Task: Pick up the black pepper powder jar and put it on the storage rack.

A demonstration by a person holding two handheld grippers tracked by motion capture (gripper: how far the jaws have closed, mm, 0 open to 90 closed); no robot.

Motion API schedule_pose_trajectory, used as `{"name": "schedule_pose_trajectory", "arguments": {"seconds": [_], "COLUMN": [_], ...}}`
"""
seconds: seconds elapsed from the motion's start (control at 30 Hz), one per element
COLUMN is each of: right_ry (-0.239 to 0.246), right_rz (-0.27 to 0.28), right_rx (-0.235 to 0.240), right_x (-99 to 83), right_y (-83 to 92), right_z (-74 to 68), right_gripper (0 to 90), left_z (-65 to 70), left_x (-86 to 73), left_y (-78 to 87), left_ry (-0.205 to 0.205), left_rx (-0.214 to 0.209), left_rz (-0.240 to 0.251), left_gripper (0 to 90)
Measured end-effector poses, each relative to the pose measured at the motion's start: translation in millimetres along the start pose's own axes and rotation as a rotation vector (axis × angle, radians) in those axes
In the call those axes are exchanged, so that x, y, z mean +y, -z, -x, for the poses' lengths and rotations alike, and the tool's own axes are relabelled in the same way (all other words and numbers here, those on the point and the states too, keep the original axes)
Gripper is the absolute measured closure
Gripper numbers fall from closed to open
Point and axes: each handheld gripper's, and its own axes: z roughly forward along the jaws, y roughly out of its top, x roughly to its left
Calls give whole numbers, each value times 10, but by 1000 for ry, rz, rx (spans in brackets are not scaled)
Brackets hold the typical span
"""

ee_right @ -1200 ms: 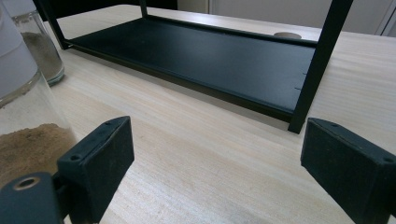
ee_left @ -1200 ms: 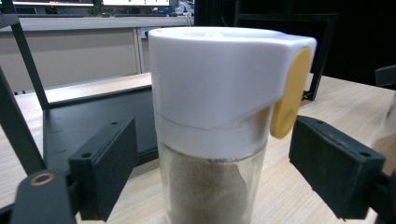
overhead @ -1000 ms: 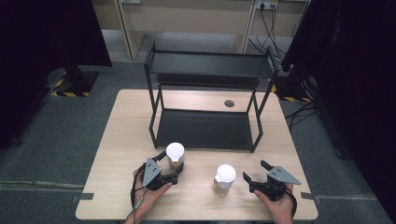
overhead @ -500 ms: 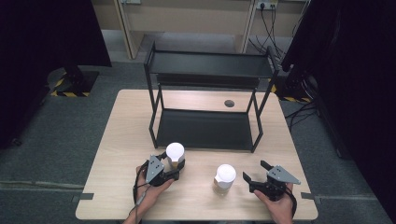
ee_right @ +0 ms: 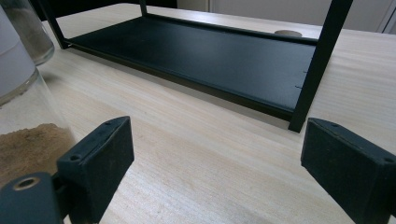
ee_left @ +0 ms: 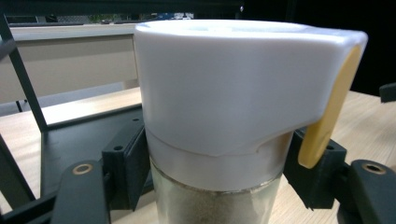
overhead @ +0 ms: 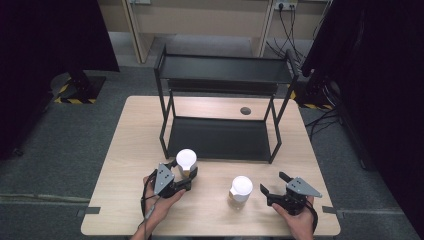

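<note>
At the near edge of the table (overhead: 125,150), the left gripper (overhead: 186,176) has its jaws closed tight on a spice jar (overhead: 186,162). In the left gripper view the black pads (ee_left: 128,165) press against the glass on both sides, just under the jar's white cap (ee_left: 233,88). The jaws were closing within the last second, with the jar between them. The jar stands upright, its long axis vertical, cap up, and a yellow flip tab (ee_left: 329,109) hangs down the cap's right side in that view. It stands left of centre, just in front of the shelf rack.

The right gripper (overhead: 272,189) rests near the right front corner, jaws spread wide and gripping nothing; in its own view the two pads (ee_right: 100,163) stand far apart over bare wood. A second jar (overhead: 240,191) with a white cap stands upright just to the left of it, near but not touching, its glass and brown powder seen at the left edge of the right gripper view (ee_right: 23,140).

Farther back, a black two-level rack (overhead: 220,135) stands across the middle of the table, long side running left to right. Beyond it a small dark round plug (overhead: 245,110) sits in the tabletop.
</note>
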Motion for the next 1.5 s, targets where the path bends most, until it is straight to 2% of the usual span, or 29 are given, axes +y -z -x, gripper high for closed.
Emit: {"name": "schedule_pose_trajectory", "arguments": {"seconds": [0.5,0.9,1.5], "right_ry": [-2,2,0], "right_rz": [-2,-3,-5], "right_rx": [0,1,1], "right_x": [4,6,9], "right_y": [-4,-5,-6], "right_z": [4,2,3], "right_gripper": [97,97,97], "left_z": [60,93,102], "left_x": [230,375,592], "left_y": [29,15,-25], "left_ry": [-24,-26,-24], "left_rx": [26,47,79], "left_rz": [63,113,157], "left_gripper": [304,304,305]}}
